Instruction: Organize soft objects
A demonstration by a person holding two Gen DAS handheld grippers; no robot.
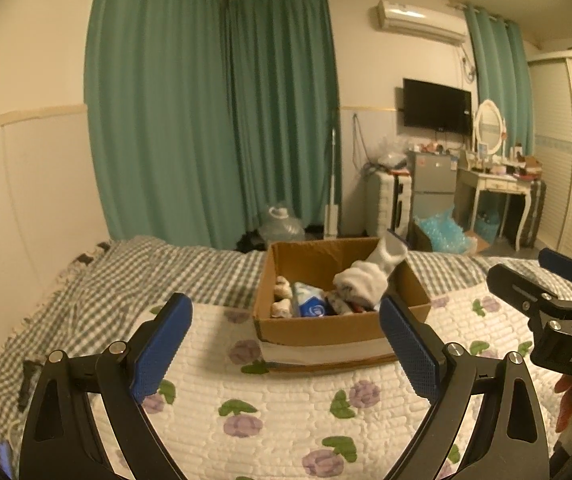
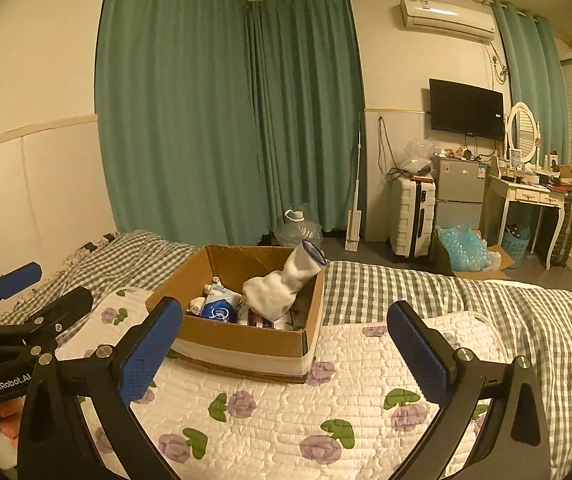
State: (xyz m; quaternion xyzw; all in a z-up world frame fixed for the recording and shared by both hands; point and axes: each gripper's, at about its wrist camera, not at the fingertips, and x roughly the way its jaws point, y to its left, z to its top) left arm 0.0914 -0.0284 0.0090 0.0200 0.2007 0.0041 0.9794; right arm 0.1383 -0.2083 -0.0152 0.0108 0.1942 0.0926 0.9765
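Note:
A cardboard box (image 1: 325,332) sits on the bed, on a white quilt with purple flowers (image 1: 286,400). Inside lie a white sock (image 1: 369,276) draped over the right wall, a blue-and-white packet (image 1: 309,302) and small cream soft items (image 1: 282,296). My left gripper (image 1: 286,354) is open and empty, held above the quilt just in front of the box. My right gripper (image 2: 286,354) is open and empty, in front of the box (image 2: 246,340) and a little to its right. The sock (image 2: 286,284) and packet (image 2: 220,308) show there too.
A grey checked blanket (image 2: 425,288) covers the bed around the quilt. Green curtains (image 2: 206,120) hang behind. A suitcase (image 2: 411,216), small fridge (image 2: 459,192), dressing table (image 2: 529,200) and bag of blue plastic (image 2: 465,250) stand beyond the bed at right.

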